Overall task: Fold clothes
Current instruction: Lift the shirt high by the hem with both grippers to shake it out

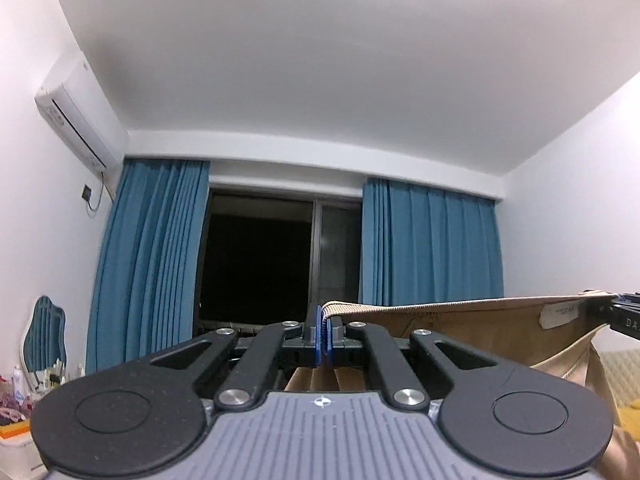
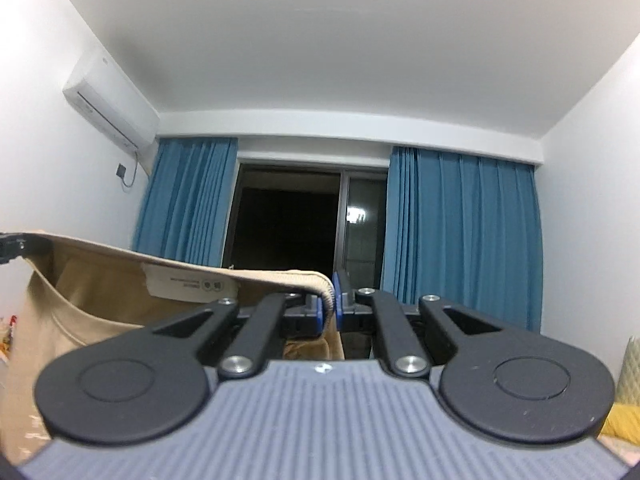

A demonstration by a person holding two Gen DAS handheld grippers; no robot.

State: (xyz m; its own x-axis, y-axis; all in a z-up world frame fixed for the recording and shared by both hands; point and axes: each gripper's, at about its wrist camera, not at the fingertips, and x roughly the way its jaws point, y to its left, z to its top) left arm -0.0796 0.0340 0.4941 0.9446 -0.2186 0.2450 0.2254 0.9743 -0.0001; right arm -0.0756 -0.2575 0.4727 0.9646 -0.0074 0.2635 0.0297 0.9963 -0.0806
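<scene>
A beige garment is held up in the air, its ribbed waistband stretched taut between both grippers. My left gripper is shut on one end of that band, with cloth hanging below it. My right gripper is shut on the other end of the beige garment, whose white inner label faces the camera. In the left wrist view the right gripper shows at the far right edge, pinching the band. At the far left edge of the right wrist view the left gripper shows, holding the band.
Both cameras point up at a white ceiling, blue curtains and a dark window. An air conditioner hangs on the left wall. A mirror and cluttered dresser sit low left. Yellow bedding lies low right.
</scene>
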